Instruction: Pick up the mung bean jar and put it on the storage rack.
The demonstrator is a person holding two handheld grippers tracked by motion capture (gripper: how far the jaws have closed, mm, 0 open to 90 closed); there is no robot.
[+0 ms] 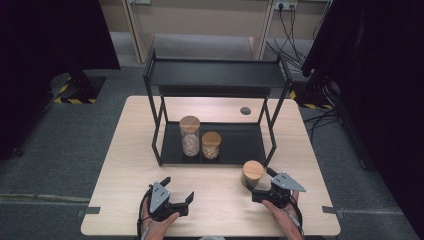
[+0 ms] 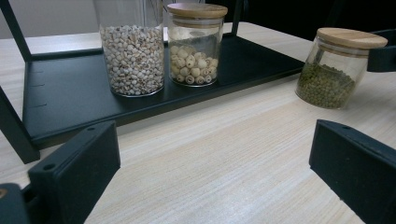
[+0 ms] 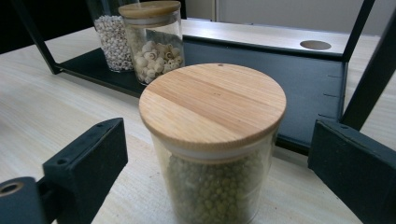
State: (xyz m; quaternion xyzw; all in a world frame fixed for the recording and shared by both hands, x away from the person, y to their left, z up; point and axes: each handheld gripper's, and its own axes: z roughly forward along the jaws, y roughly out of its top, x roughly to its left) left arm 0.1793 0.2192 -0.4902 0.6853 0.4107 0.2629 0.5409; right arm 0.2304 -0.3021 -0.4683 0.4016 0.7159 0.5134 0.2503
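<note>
Fingers of the right gripper [image 3: 219,168] stood spread either side of the green-bean jar [image 3: 214,140] at lower centre, not yet pressing it (no grasp so far). Left gripper [image 1: 172,200], lower left, hung spread and empty over bare table [image 1: 220,200]. Farther up, two jars [image 1: 200,137] already sat on the black shelf [image 1: 240,145], whose right half lay free; its corner post [image 1: 272,145] stood just beside the jar.
</note>
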